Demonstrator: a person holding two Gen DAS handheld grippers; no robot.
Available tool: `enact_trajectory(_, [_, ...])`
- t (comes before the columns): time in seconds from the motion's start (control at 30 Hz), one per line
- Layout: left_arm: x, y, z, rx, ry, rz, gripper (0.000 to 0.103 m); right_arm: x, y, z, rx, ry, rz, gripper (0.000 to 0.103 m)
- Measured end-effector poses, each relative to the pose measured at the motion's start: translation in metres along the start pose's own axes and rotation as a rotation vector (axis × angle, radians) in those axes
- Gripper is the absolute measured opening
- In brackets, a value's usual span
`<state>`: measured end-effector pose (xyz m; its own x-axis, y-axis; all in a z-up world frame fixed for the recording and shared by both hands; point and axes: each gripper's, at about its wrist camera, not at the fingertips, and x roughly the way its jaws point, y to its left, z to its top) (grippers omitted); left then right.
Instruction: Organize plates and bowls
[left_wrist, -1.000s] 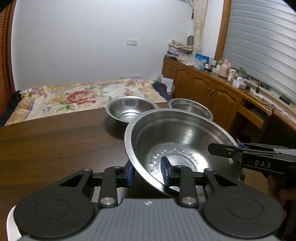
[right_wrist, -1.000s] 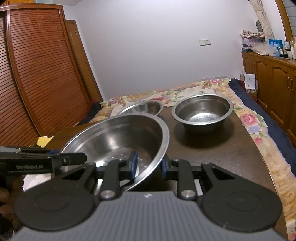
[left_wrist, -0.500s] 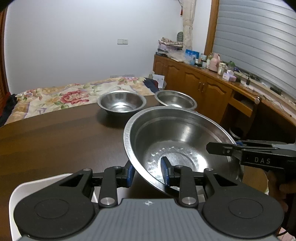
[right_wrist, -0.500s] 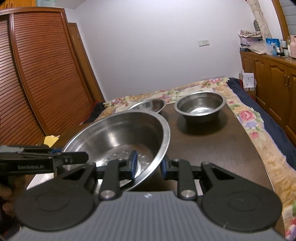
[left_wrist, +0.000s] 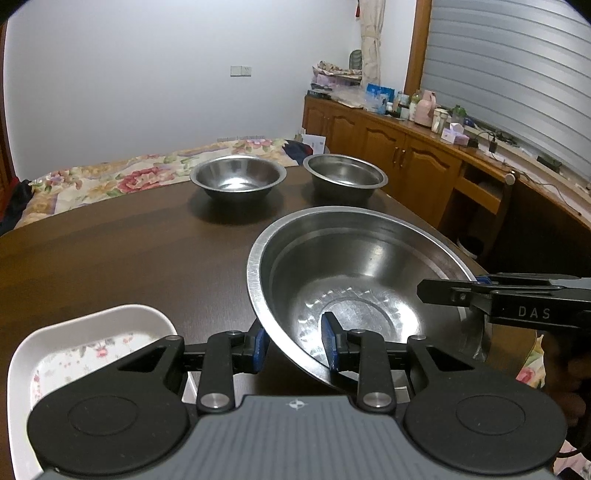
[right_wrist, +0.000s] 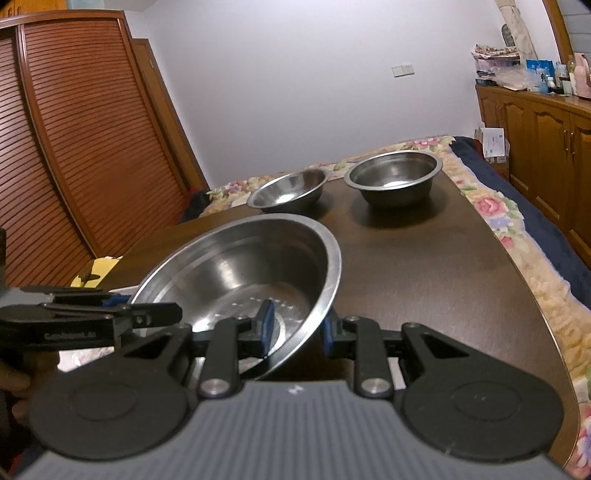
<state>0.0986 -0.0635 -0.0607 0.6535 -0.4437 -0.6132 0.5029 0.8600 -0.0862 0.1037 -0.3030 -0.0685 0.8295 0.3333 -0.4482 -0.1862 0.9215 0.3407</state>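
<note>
— Dark wooden surface (left_wrist: 110, 251), rounded at its edge, with a floral-covered bed (left_wrist: 110, 177) beyond it, a white wall behind, and a wooden cabinet run (left_wrist: 406, 155) along the right. Contents?

— Three steel vessels and one dish. The large steel bowl (left_wrist: 362, 266) is at the near edge, tilted and lifted on its left side. Two smaller ones stand at the far end, side by side and apart: the left small bowl (left_wrist: 238, 177) and the right small bowl (left_wrist: 345, 177). A white floral dish (left_wrist: 92, 343) lies at the near left corner, just beside the large bowl.

— Condition of the left gripper (left_wrist: 295, 347)?

— Narrowly parted, fingers (left_wrist: 328, 343) clamped on the large bowl's near left rim: one blue pad inside the wall, the other outside.

— And the right gripper (right_wrist: 295, 330)?

— Same arrangement on the opposite rim. Its fingers (right_wrist: 266, 325) pinch the wall, one pad inside, one outside. In the left wrist view it reaches in from the right edge across the rim.

— Anything on the person?

— Part of a hand (left_wrist: 565, 369) at the lower right, dim and partly cut off.
</note>
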Motion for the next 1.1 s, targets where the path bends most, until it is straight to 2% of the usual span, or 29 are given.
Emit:
enact_trajectory(0.43, [0.005,0.001,-0.003,-0.006,0.020,-0.001,0.033,0.001,-0.001,-0.012,0.017,0.023,0.005,0.028])
enact_trajectory(0.93, [0.006,0.011,-0.001,-0.033,0.012,0.012,0.033,0.000,-0.001,-0.011,0.013,0.025,0.016,0.029])
enact_trajectory(0.97, [0.005,0.012,0.001,-0.035,0.007,0.015,0.034,0.000,-0.002,-0.011,0.015,0.024,0.012,0.032])
enact_trajectory(1.0, [0.003,0.014,0.003,-0.035,0.002,0.020,0.035,0.000,-0.003,-0.010,0.016,0.023,0.009,0.041])
enact_trajectory(1.03, [0.001,0.016,0.005,-0.036,-0.005,0.024,0.036,-0.001,-0.004,-0.009,0.015,0.022,0.003,0.045])
enact_trajectory(1.1, [-0.003,0.021,0.011,-0.044,-0.022,0.032,0.044,-0.002,-0.006,-0.005,0.001,0.023,0.000,0.048])
